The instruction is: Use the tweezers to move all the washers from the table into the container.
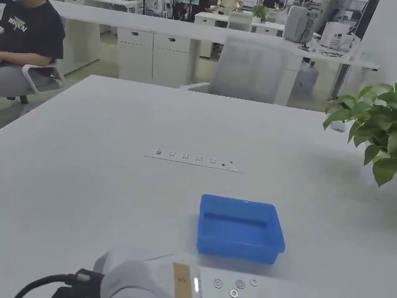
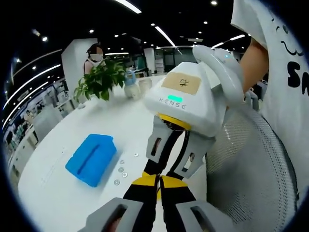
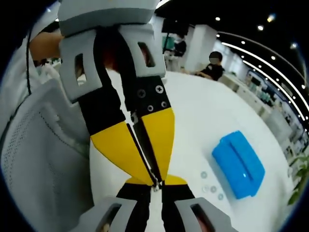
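A wide white table [image 1: 93,155] has a flat white power strip [image 1: 192,159] lying near its middle. A leafy green plant [image 1: 372,124] leans in at the right edge. Beyond the far edge stands a grey office chair [image 1: 248,65], with white drawer cabinets [image 1: 152,56] behind it. A seated person [image 1: 28,31] in a dark shirt is at the upper left.
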`<state>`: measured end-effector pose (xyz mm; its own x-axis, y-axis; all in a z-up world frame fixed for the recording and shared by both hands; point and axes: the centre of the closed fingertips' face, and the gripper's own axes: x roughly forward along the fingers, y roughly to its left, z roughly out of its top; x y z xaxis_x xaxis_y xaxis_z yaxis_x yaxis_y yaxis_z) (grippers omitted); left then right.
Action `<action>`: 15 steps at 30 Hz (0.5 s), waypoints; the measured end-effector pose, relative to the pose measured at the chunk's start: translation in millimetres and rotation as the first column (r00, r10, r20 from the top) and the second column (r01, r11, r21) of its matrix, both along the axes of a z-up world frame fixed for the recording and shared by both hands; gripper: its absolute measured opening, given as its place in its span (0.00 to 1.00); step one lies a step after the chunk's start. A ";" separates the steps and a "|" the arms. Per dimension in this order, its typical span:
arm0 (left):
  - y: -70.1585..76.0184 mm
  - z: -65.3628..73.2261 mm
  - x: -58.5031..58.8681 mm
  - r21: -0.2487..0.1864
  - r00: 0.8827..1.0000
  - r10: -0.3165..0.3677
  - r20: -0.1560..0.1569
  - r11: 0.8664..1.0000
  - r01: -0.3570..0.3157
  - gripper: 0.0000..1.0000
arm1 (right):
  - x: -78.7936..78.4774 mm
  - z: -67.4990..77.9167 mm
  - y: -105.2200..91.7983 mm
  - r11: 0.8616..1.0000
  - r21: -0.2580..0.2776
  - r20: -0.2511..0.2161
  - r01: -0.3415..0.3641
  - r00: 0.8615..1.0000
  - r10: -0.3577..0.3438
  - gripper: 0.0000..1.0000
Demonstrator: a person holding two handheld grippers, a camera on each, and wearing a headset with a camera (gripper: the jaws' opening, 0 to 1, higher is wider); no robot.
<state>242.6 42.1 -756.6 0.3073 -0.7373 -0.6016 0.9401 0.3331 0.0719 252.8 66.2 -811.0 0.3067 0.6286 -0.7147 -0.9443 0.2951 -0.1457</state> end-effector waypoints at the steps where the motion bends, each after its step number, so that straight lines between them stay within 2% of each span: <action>1: 2.2 -2.6 1.0 0.001 0.999 0.033 -0.007 0.999 -0.033 0.00 | 0.4 0.0 0.5 1.000 -0.003 0.002 0.002 1.000 -0.002 0.03; 3: 9.1 -10.0 0.6 0.013 0.993 0.111 -0.040 0.994 -0.111 0.11 | 1.4 0.0 0.2 1.000 -0.008 0.010 0.005 1.000 -0.005 0.03; 4: 11.9 -11.0 0.3 0.007 0.989 0.139 -0.046 0.990 -0.139 0.13 | 1.7 -0.3 -0.2 1.000 -0.011 0.011 0.005 1.000 -0.005 0.03; 5: 12.2 -5.1 5.0 -0.056 0.980 0.192 -0.044 0.979 -0.195 0.15 | 1.9 -0.2 0.1 1.000 -0.009 0.009 0.010 1.000 -0.009 0.02; 6: 13.5 -1.5 6.4 -0.094 0.970 0.234 -0.064 0.966 -0.239 0.20 | 2.8 0.0 0.0 1.000 -0.007 0.004 0.014 1.000 -0.014 0.02; 7: 16.1 4.2 8.2 -0.143 0.955 0.281 -0.098 0.945 -0.293 0.26 | 4.6 0.6 -1.4 1.000 -0.006 -0.007 0.028 1.000 -0.028 0.02; 8: 20.1 7.6 11.1 -0.165 0.941 0.321 -0.107 0.927 -0.335 0.33 | 6.0 1.3 -2.5 0.999 -0.003 -0.009 0.033 0.999 -0.033 0.02; 9: 27.3 11.9 15.1 -0.189 0.919 0.377 -0.111 0.900 -0.392 0.44 | 7.9 2.9 -3.0 0.999 0.007 -0.015 0.045 0.999 -0.045 0.02; 11: 39.8 17.6 19.9 -0.215 0.886 0.453 -0.102 0.859 -0.464 0.57 | 15.4 9.5 -4.7 0.993 0.055 -0.044 0.103 0.994 -0.101 0.02; 12: 51.5 21.7 24.4 -0.232 0.853 0.516 -0.079 0.823 -0.519 0.62 | 21.3 14.0 -6.2 0.987 0.085 -0.062 0.135 0.990 -0.130 0.02; 13: 59.8 22.9 25.6 -0.232 0.830 0.553 -0.067 0.801 -0.552 0.68 | 26.1 16.9 -7.9 0.982 0.100 -0.072 0.157 0.986 -0.150 0.02; 14: 66.8 24.2 25.7 -0.233 0.813 0.581 -0.052 0.784 -0.575 0.76 | 31.1 19.6 -9.9 0.978 0.113 -0.078 0.175 0.983 -0.167 0.03; 15: 79.0 25.9 26.1 -0.231 0.780 0.625 -0.023 0.756 -0.612 0.80 | 39.7 24.3 -11.9 0.971 0.135 -0.082 0.197 0.979 -0.187 0.03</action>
<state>268.6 121.1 -730.7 0.7676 -0.4824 -0.4219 0.5204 0.8534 -0.0288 292.6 54.3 -786.7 0.3851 0.6589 -0.6461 -0.8741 0.4850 -0.0264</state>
